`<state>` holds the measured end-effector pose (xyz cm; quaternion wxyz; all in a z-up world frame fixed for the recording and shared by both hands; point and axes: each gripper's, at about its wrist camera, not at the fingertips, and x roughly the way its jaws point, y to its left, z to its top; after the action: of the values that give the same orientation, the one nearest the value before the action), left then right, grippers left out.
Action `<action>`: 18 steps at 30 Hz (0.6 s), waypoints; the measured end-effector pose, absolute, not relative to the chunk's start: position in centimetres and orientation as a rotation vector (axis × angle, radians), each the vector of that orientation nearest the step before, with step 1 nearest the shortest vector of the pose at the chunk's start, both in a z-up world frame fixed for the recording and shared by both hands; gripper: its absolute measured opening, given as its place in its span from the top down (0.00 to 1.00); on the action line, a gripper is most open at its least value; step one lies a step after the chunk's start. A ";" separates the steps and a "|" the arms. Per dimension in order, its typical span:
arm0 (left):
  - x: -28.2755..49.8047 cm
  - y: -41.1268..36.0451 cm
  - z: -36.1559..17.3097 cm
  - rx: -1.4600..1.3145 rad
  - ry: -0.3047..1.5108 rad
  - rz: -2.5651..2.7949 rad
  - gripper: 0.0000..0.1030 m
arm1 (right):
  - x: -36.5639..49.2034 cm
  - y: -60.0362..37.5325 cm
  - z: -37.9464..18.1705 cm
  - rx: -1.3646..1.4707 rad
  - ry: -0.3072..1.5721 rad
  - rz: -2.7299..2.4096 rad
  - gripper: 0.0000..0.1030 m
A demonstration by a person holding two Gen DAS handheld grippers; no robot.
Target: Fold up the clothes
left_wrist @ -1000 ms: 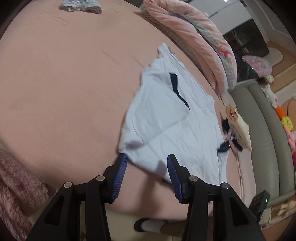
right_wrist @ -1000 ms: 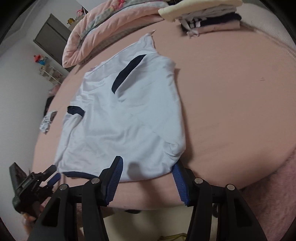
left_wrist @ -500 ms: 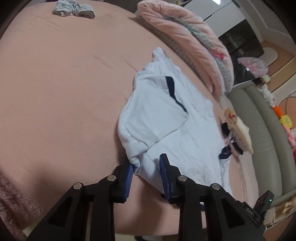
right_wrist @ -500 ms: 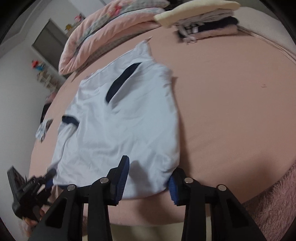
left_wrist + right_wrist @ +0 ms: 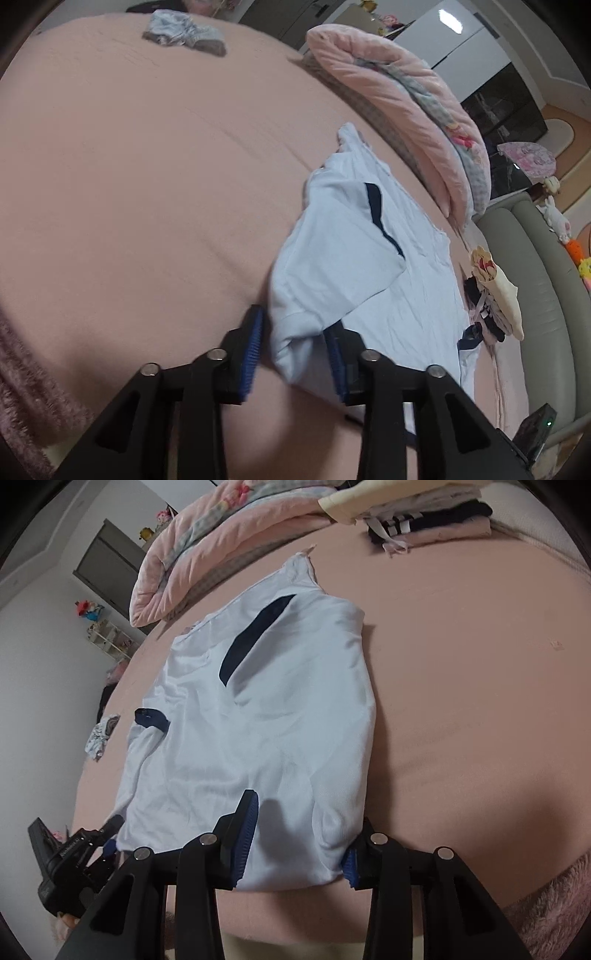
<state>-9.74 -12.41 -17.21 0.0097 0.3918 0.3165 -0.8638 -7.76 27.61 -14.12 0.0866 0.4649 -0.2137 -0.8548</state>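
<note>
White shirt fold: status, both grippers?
Left gripper and right gripper opening, hem bunched between each. White navy-trimmed shirt flat on pink bed. Nothing blocking.

Pink quilt, grey sofa
</note>
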 end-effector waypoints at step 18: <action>-8.4 -11.6 -15.0 1.543 0.714 -2.701 0.97 | -5.0 28.4 -10.8 1.361 -0.456 -2.575 0.97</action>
<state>-8.36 -11.63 -15.02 -0.0250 0.4834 0.2236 -0.8460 -5.03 28.42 -10.80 0.0966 0.4595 -0.1539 -0.8694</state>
